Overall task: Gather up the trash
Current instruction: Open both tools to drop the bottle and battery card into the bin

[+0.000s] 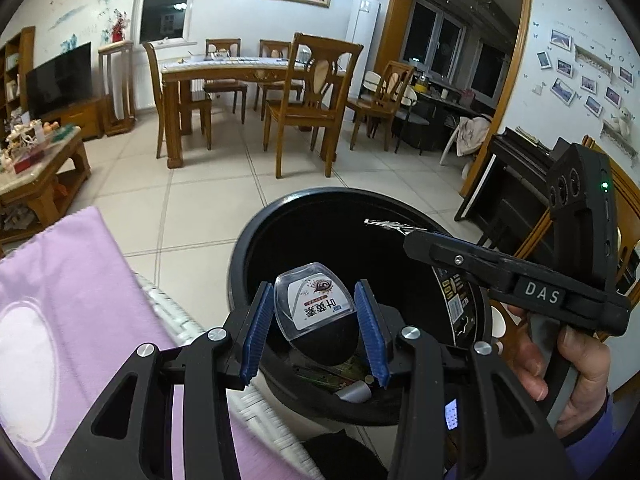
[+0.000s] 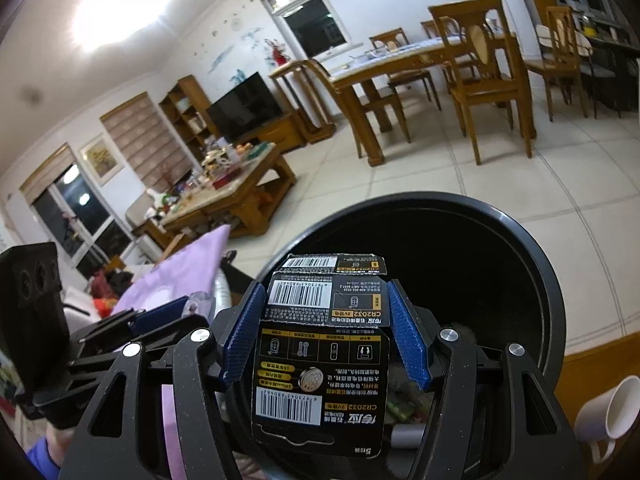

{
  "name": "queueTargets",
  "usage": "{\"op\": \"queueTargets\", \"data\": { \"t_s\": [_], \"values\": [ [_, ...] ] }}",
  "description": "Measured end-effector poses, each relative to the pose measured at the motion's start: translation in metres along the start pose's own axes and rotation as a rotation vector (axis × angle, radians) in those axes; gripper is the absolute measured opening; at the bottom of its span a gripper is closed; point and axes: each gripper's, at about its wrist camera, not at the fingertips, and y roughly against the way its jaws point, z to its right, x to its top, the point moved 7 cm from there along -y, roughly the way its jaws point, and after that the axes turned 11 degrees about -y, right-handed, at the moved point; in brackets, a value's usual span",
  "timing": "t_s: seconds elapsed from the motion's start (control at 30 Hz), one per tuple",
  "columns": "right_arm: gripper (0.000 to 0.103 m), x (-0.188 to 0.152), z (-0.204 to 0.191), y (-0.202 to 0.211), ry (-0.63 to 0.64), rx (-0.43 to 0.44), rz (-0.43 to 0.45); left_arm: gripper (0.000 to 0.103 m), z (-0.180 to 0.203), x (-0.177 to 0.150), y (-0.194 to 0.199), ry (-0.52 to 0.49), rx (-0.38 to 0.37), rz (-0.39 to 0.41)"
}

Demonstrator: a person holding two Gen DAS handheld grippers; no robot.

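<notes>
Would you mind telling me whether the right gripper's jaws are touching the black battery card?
Touching. In the right wrist view the right gripper has both blue jaws pressed against the side edges of the battery card, holding it over the black trash bin.

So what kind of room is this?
Most likely a home's living and dining room: a wooden dining table with chairs, a television on a low cabinet, and a cluttered coffee table.
</notes>
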Motion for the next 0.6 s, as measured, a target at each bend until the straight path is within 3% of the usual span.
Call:
{"op": "queueTargets", "data": {
  "t_s": [0.23,0.33,0.4,0.47,0.6],
  "values": [
    [0.063,-0.001,0.015,-0.009,-0.044,-0.023,-0.004,0.043,0.015,0.003,-0.014,-0.014,-0.006,-0.021],
    [0.075,0.001,0.020,-0.012,-0.068,-0.035,-0.006,0.045,0.016,0.002,-0.015,-0.024,-0.010,-0.026],
    [0.078,0.002,0.023,-0.012,-0.080,-0.042,0.000,0.059,0.016,0.002,-0.015,-0.024,-0.007,-0.028],
    [0.078,0.001,0.024,-0.014,-0.085,-0.046,-0.004,0.065,0.013,0.004,-0.011,-0.020,-0.001,-0.018],
    [0.078,-0.002,0.017,-0.016,-0.075,-0.049,-0.014,0.065,0.018,0.007,0.000,-0.038,0.001,0.000]
  ]
}}
